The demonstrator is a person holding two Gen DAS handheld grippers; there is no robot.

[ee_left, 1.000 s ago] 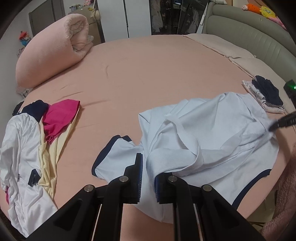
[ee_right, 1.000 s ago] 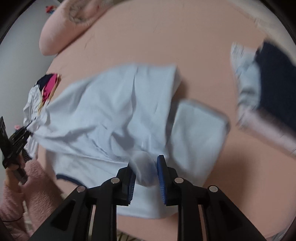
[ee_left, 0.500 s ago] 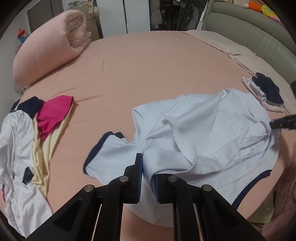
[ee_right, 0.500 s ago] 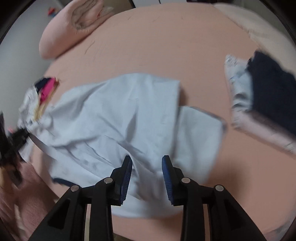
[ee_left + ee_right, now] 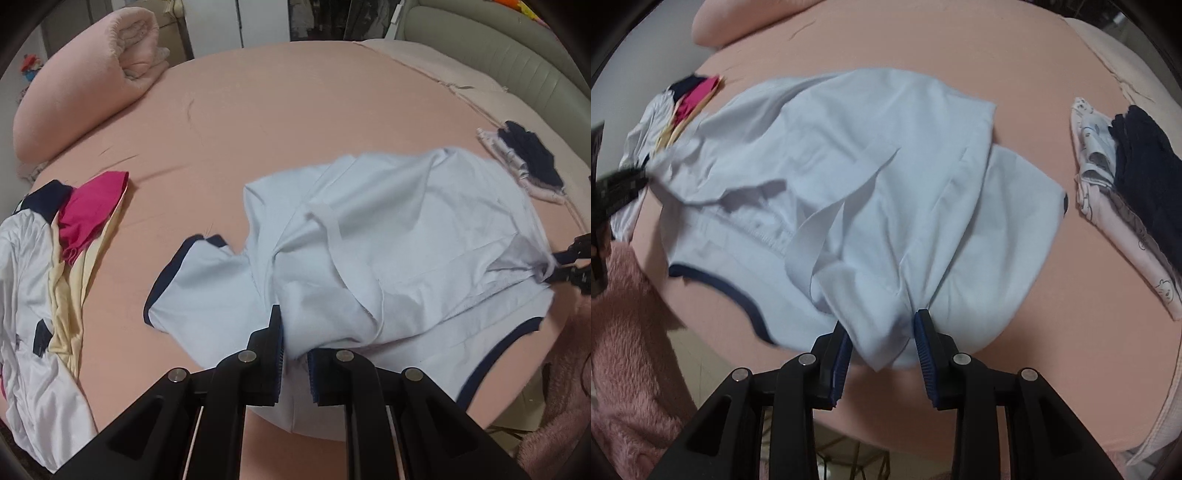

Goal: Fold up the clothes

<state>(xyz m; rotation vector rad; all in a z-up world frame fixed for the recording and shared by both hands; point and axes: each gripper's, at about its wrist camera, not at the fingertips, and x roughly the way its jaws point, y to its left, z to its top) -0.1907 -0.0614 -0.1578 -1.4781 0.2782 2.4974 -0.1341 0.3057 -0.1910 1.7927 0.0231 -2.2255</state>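
**Pale blue shirt half-gathered on the bed, pile waiting beside it**

The pale blue shirt (image 5: 406, 236) lies spread and rumpled across the near part of the pink bed (image 5: 295, 110), one navy-trimmed sleeve (image 5: 192, 288) flung out to the shirt's left and a loose panel doubled over its middle. I judge this garment to be mid-fold: parts overlap, but nothing forms a tidy rectangle.

My left claw (image 5: 293, 354) is pinched nearly closed on the shirt's near edge, cloth bunched between the pads. My right claw (image 5: 881, 345) stands part open around a thick gather of the same shirt; cloth fills the gap, though I cannot tell how firmly the pads bite.

Beyond the shirt's right end, a small stack of folded clothes (image 5: 1123, 192) with a dark item on top rests flat, so some folding looks done. Beyond the shirt's left end, a jumbled heap (image 5: 55, 266) of white, cream, magenta and navy pieces lies unfolded; that, plus this shirt, appears to be what remains.
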